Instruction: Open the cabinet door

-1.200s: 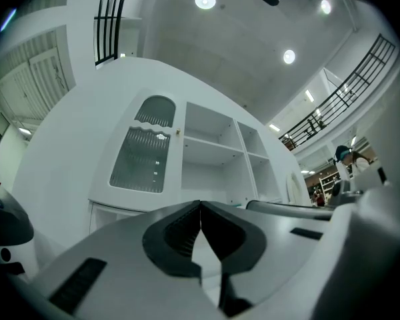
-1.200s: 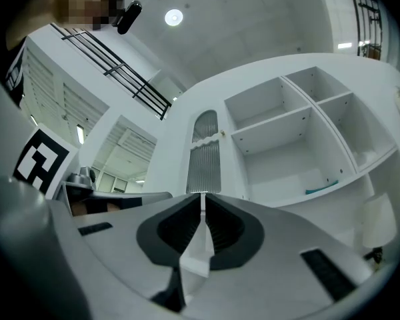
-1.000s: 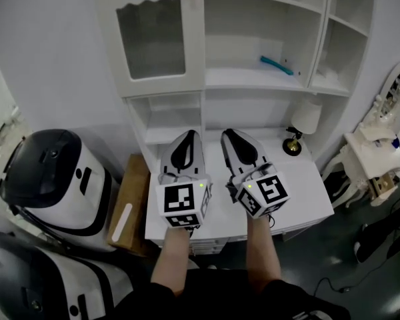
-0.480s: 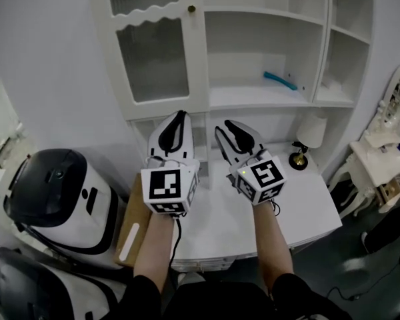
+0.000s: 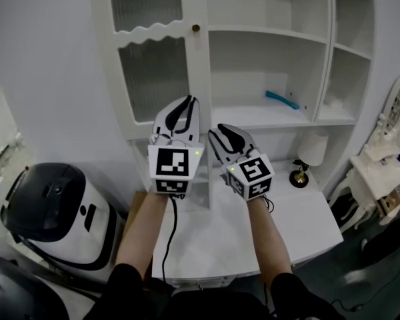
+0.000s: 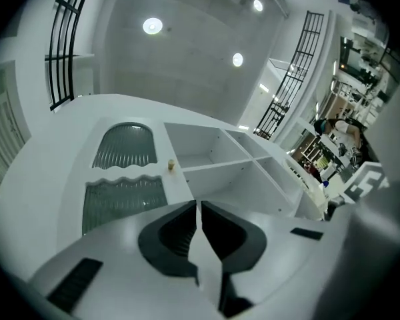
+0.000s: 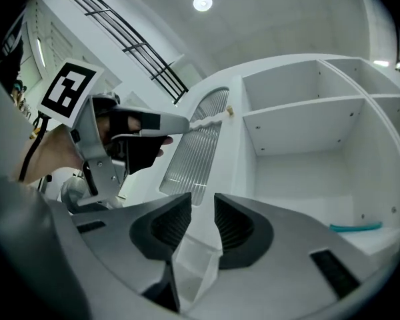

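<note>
Below the small round brass knob (image 5: 196, 27) on the white ribbed-glass cabinet door (image 5: 153, 69), the clenched, empty left gripper (image 5: 185, 103) should open, rise and pinch it squarely; the right gripper (image 5: 221, 133) gapes empty.

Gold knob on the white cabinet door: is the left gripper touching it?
Apart. The left gripper view shows the small gold knob far beyond the left gripper.

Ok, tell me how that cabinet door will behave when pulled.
The cabinet door probably swings rigidly as one framed panel. Its ribbed panes look like glass, so perhaps fragile. The knob is small and rounded; a pinch might slip.
</note>
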Demonstrator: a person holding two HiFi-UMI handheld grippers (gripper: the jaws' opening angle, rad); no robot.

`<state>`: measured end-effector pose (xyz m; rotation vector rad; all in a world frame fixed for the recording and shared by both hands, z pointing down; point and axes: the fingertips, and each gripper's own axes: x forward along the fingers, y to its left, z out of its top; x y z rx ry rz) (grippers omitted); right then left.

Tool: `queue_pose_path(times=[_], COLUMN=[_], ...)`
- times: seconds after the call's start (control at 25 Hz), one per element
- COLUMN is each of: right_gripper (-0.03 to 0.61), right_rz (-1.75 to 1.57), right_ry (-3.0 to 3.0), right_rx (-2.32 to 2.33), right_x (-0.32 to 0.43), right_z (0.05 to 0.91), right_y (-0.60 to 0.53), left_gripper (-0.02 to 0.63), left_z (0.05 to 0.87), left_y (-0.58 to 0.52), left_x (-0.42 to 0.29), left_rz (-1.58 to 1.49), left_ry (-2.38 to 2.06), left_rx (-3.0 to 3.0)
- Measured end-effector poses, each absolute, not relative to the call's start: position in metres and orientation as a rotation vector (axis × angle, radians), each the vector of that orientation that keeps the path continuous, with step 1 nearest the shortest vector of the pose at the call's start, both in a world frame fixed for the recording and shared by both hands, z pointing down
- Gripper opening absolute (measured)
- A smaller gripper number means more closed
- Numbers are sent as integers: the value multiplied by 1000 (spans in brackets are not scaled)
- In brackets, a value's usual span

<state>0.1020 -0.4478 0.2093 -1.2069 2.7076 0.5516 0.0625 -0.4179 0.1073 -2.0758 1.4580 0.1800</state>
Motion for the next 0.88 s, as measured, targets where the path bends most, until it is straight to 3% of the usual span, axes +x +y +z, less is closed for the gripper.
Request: queue_pose_path(times=[0.48,0.88], right_gripper=[123,130], right_rz=[443,440], right_ry=[2703,2701], right_rx=[-1121,-1087], right_x=[97,95], right_z=[185,180], right_y=[-500,-525], left_gripper=[95,103], left_z=[39,-15], left_y=[-458,-492], left_x=[67,70], left_rz=[140,108], left_ry=[1368,1392], left_rx=[-1953,-1812])
